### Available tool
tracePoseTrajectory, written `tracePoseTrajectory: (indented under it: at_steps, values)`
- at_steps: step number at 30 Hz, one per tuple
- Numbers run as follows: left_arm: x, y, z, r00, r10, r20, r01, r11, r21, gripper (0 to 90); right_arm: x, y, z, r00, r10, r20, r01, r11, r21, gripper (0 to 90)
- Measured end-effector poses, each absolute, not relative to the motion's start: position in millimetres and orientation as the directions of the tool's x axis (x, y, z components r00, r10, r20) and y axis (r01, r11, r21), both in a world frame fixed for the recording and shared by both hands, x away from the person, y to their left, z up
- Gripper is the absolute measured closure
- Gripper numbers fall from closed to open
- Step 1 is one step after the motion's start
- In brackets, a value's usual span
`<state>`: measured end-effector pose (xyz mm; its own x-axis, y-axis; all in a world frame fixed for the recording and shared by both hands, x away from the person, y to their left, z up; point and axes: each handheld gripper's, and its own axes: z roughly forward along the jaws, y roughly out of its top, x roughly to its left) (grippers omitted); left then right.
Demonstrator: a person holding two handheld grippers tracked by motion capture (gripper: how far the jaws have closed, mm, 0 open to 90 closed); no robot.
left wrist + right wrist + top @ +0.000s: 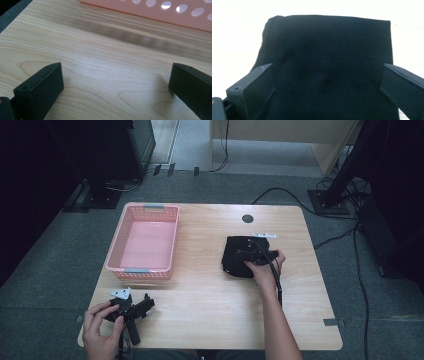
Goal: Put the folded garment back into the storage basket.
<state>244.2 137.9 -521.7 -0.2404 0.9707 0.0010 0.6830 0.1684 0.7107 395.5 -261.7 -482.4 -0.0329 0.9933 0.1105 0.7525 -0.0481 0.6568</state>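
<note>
I am holding my right gripper (pixel 250 256) low over the folded black cloth (pixel 327 62), jaws spread wide and gripping nothing. The cloth is lying directly ahead of and beneath those jaws, its folded stack running from between the tips to well beyond them. My left gripper (pixel 115 85) is resting near the table's (pixel 105 57) front edge, jaws likewise spread and empty over bare wood, with the pink basket (pixel 150 12) just ahead of it and the cloth well apart from it.

Risks I am noting from this position:

1. The jaws are standing wider than any raised fold I can make out. Closing from here, I judge they could skate across the top layer and pinch only that, so the stack would unfold on lifting.
2. The cloth is dark and its edges are hard to read against the glare in the right gripper view. I could misjudge where the near edge is lying.
3. The trailing cable (pixel 274 275) is lying beside the cloth and could snag it.
</note>
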Motion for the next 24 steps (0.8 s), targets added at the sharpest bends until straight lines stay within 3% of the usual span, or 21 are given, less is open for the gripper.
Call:
tracePoseTrajectory:
  at_steps: [14, 24]
  values:
    - [244.2, 137.9, -521.7, -0.241, 0.971, 0.001, 0.683, 0.169, 0.710, 0.0, 407.9, -250.6, -507.9, -0.009, 0.997, 0.079, 0.778, -0.042, 0.627, 0.0]
    - [244.2, 137.8, -521.7, -0.241, 0.971, 0.001, 0.683, 0.169, 0.710, 0.0, 400.6, -246.0, -520.5, 0.003, 0.999, 0.052, 0.702, -0.040, 0.711, 0.0]
